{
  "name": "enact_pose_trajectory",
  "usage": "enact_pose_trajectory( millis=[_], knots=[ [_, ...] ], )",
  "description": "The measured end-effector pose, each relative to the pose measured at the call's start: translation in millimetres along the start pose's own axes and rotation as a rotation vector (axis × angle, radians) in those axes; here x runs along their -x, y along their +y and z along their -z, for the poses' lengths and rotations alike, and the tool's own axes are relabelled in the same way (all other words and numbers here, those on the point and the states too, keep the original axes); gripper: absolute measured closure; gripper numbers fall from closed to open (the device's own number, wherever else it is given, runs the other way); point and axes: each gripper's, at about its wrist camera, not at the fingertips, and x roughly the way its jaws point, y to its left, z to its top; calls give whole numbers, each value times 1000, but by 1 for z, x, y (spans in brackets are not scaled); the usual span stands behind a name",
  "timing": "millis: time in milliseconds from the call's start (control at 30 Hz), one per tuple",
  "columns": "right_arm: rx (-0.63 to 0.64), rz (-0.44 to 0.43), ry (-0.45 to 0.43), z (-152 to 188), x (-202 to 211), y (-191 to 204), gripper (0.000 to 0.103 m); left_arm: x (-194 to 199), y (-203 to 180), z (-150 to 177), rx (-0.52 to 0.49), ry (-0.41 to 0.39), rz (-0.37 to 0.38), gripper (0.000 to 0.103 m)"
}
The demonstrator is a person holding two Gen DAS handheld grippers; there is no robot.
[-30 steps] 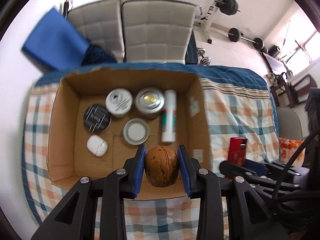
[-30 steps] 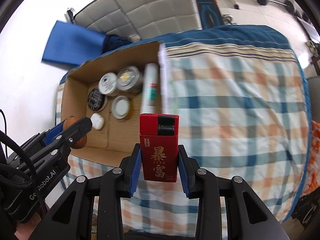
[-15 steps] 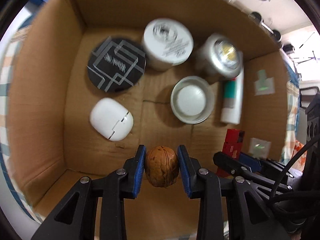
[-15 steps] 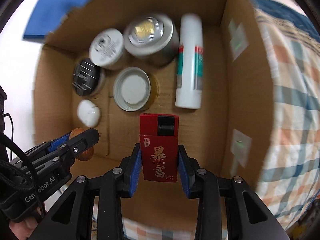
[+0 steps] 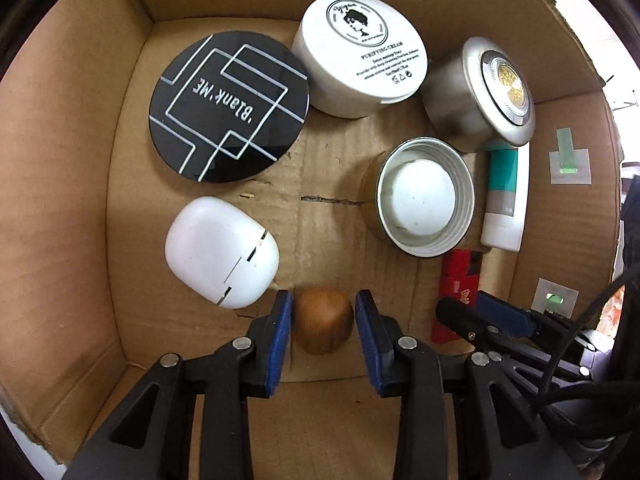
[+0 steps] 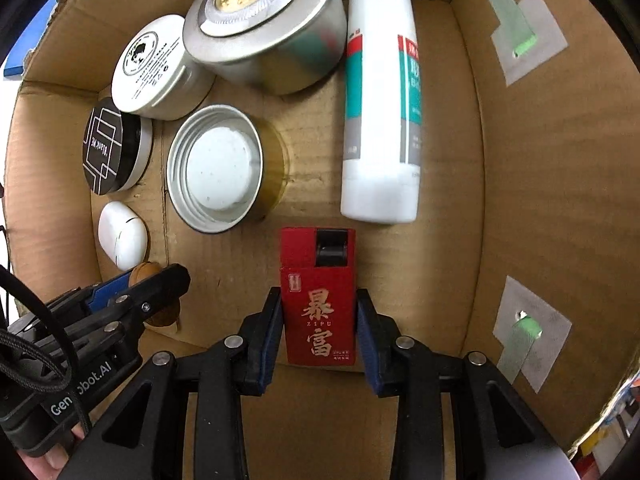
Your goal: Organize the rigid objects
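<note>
Cardboard box (image 5: 132,80) walls are now filling both wrist views, where a second ago a checked cloth and the room were showing around the box: both tools have descended inside it, so two placements are reaching their end. Left gripper (image 5: 324,320) is staying clamped on the brown nut (image 5: 323,320), low over the floor beside the white earbud case (image 5: 222,252). Right gripper (image 6: 318,316) is gripping the red packet (image 6: 318,300) near the foot of the lying white bottle (image 6: 380,92); whether either item is touching the floor cannot be told. Release is judged the remaining step.

Count inside the box:
- one black compact (image 5: 229,106)
- one white cream jar (image 5: 360,54)
- one silver tin (image 5: 480,94)
- one upturned lid (image 5: 426,196)
- one bottle
- one case
- one nut
- one packet
</note>
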Motion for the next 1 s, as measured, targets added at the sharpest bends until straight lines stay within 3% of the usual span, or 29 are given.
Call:
enact_pose_trajectory(
  millis=[133,200,267,533,600,867,1000],
  knots=[
    [-5,5,16,-1,-2,2,64,5,-14,4,-9,-6,-33,59],
    [-5,14,15,-3,3,2,59,11,-18,7,-8,-16,-42,50],
    [-7,22,7,-6,9,1,46,21,-16,3,4,-36,-48,40],
    [13,33,-51,-1,50,9,40,70,-14,17,34,-143,-82,10],
    [23,46,-75,0,61,14,33,82,-14,21,39,-167,-86,1],
    [69,128,-170,13,103,22,3,117,-5,31,26,-255,-140,0],
    [62,120,-185,23,108,17,3,119,-6,35,10,-281,-168,0]
  ],
)
